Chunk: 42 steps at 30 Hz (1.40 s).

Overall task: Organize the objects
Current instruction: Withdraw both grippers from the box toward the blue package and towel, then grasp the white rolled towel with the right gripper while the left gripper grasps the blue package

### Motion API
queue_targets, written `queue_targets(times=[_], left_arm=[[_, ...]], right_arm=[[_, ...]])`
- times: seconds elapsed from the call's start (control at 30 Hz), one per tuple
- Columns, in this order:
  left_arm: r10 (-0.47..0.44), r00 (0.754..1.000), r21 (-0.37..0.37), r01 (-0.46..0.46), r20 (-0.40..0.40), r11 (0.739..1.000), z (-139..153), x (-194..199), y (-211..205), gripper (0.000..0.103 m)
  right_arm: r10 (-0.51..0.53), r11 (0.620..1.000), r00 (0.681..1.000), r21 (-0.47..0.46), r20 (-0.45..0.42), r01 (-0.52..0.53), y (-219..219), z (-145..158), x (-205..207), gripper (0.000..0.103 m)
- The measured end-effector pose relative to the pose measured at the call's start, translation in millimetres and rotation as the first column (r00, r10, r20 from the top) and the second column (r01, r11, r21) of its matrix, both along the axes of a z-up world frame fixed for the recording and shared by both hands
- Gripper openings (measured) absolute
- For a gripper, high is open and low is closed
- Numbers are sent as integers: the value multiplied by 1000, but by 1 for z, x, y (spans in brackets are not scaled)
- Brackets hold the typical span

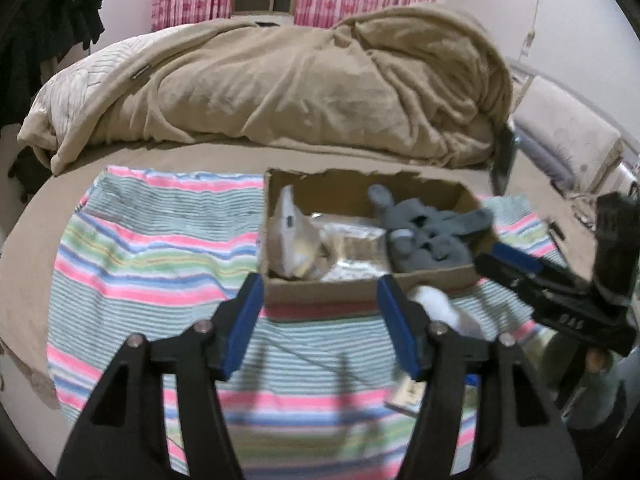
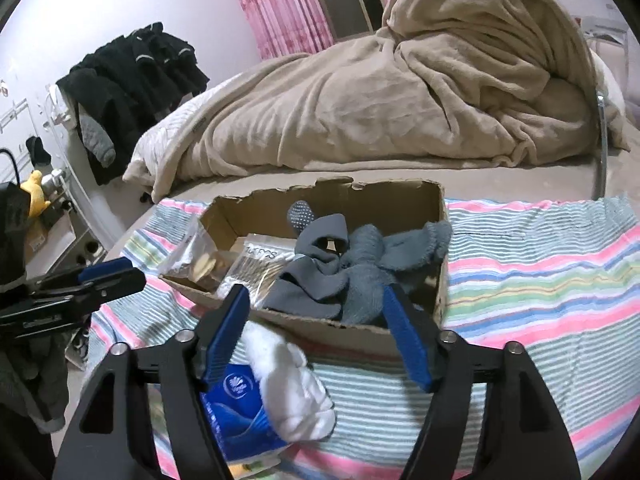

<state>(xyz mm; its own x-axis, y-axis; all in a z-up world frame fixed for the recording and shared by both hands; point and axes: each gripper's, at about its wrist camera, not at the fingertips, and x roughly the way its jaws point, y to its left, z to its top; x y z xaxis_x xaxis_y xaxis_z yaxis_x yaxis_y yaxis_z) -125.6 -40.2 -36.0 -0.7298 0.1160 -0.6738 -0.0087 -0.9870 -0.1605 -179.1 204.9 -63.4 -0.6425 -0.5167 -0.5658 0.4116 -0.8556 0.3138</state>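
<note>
Right wrist view: one torn cardboard box (image 2: 400,200) sits on the striped towel (image 2: 540,272), holding grey socks (image 2: 340,272) in a bundle, count unclear, and two clear packets (image 2: 256,258). One white sock (image 2: 292,384) lies before the box, just below the right gripper (image 2: 320,328), slanting toward lower right. Both the right gripper and left gripper (image 1: 320,324) gape wide, empty. Behind is a beige blanket (image 1: 300,80).

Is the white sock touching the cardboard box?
Cannot tell. In the right wrist view the white sock lies just in front of the cardboard box; its top end reaches the box's front wall, but no plain contact or gap shows.
</note>
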Motion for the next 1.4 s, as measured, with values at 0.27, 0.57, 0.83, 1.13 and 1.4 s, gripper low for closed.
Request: queue_targets(times=[0.27,0.57,0.83,1.13,1.4], left_arm=[[-35,999,43,36,-23,998,-1,27,26,70],[-64,998,82,64,4,995,-26,38,52,78],[-65,997,86,61,45,994,-47,44,57,78],[-96,993,69,92,63,993,-57,45,68,78],[-165,985,-9,165,55,986,-57,48,96,78]], right_arm=[[-10,1000,1000,-8,10,10,7,1,23,74],[25,1000,997,15,67,-26,3,-15,28,74],[65,991,991,106,118,-77,-17,-35,28,64],[91,985,986,133,141,-110,-21,-42,30,24],[49,997,990,51,130,-56,7,-36,43,22]])
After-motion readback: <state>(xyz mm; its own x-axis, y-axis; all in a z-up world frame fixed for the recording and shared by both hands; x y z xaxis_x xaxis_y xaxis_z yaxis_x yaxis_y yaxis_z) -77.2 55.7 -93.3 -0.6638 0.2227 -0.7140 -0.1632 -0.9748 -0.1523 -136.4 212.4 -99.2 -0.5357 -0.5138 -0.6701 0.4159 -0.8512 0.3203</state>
